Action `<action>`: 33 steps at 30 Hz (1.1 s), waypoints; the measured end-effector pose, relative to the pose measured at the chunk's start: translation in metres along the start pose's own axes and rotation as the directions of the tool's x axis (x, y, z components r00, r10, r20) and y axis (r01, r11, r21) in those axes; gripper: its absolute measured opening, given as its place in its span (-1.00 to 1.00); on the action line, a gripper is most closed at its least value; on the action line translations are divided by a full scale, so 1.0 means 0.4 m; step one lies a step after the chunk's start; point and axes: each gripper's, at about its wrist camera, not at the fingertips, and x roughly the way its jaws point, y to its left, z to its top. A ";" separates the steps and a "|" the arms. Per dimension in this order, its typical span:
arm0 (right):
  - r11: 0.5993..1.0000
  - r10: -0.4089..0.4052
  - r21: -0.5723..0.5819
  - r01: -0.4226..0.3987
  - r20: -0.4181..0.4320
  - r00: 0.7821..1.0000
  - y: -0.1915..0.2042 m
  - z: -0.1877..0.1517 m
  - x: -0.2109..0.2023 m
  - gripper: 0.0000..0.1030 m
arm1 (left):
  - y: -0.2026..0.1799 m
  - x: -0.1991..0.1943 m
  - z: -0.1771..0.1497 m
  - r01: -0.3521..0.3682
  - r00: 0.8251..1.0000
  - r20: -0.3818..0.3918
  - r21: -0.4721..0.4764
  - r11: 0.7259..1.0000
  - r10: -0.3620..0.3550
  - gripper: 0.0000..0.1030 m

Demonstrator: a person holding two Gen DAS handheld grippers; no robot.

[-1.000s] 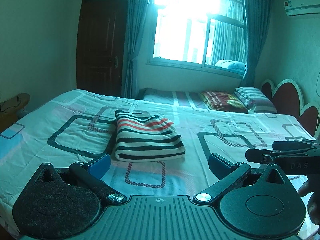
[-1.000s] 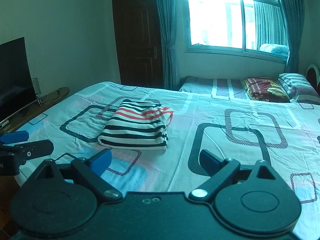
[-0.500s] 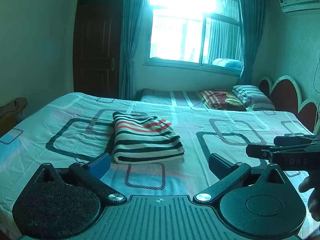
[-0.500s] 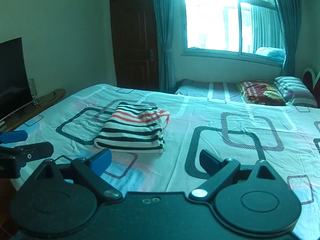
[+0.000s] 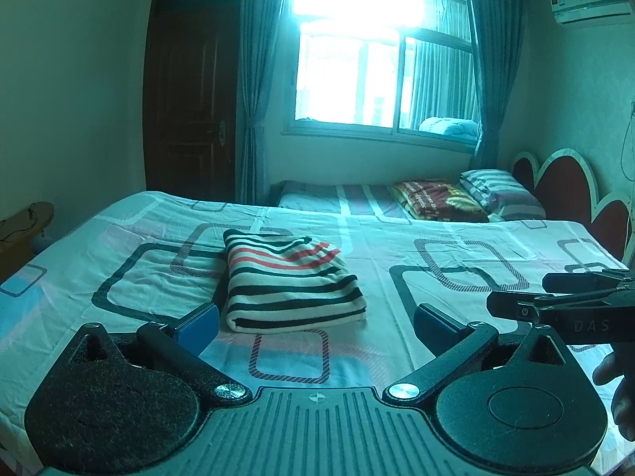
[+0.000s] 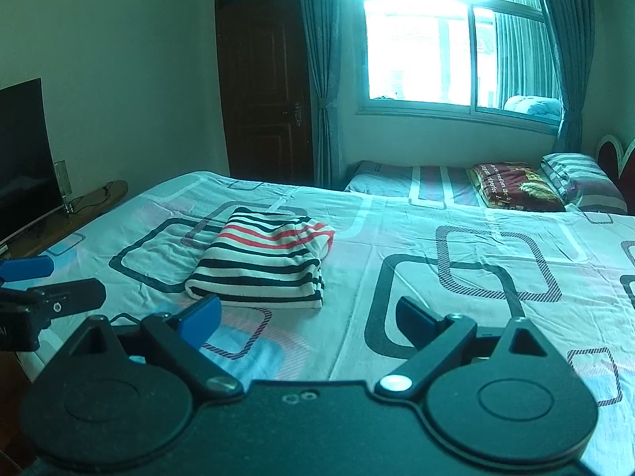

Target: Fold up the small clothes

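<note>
The left gripper (image 5: 317, 327) hangs just above the near edge of the bed (image 5: 416, 277), its two fingers spread wide with nothing between them. The right gripper (image 6: 309, 319) is held the same way beside it, also wide open and carrying nothing; in the left camera its dark fingers reach in from the right side, with a bit of the person's hand (image 5: 619, 392) under them. Just beyond both grippers, touching neither, the striped garment (image 5: 289, 281) lies on the bed as a neat folded bundle of white and black bands, with some red bands at its far end. The bed sheet is pale, printed with rounded dark squares. Behind the bed is a lower mattress (image 5: 357, 198) with a dark red blanket (image 5: 432, 200) and a striped pillow (image 5: 500, 192), near the red headboard (image 5: 567, 186). Farther behind the bed are a bright window (image 5: 381, 67) with curtains, a dark wooden door (image 5: 194, 95), and, to the left of the bed, a television (image 6: 24, 158).
</note>
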 end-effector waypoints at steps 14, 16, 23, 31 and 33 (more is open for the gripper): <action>1.000 0.004 0.000 -0.004 -0.002 1.000 -0.001 0.002 -0.002 0.83 | 0.000 0.003 0.003 -0.007 1.000 0.003 0.016 1.000 0.007 1.00; 1.000 0.004 0.001 -0.004 -0.002 1.000 -0.001 0.003 -0.002 0.83 | 0.001 0.005 0.003 -0.004 1.000 0.002 0.017 1.000 0.004 1.00; 1.000 0.004 0.000 -0.004 -0.002 1.000 0.000 0.003 -0.002 0.83 | 0.003 0.009 0.003 -0.004 1.000 0.002 0.021 1.000 0.004 1.00; 1.000 0.006 -0.006 -0.006 0.002 1.000 0.009 0.004 0.003 0.83 | 0.009 0.008 0.001 -0.001 1.000 0.007 0.019 1.000 0.001 1.00; 1.000 0.007 -0.006 -0.007 0.003 1.000 0.010 0.004 0.003 0.83 | 0.009 0.008 0.002 0.001 1.000 0.007 0.018 1.000 -0.001 1.00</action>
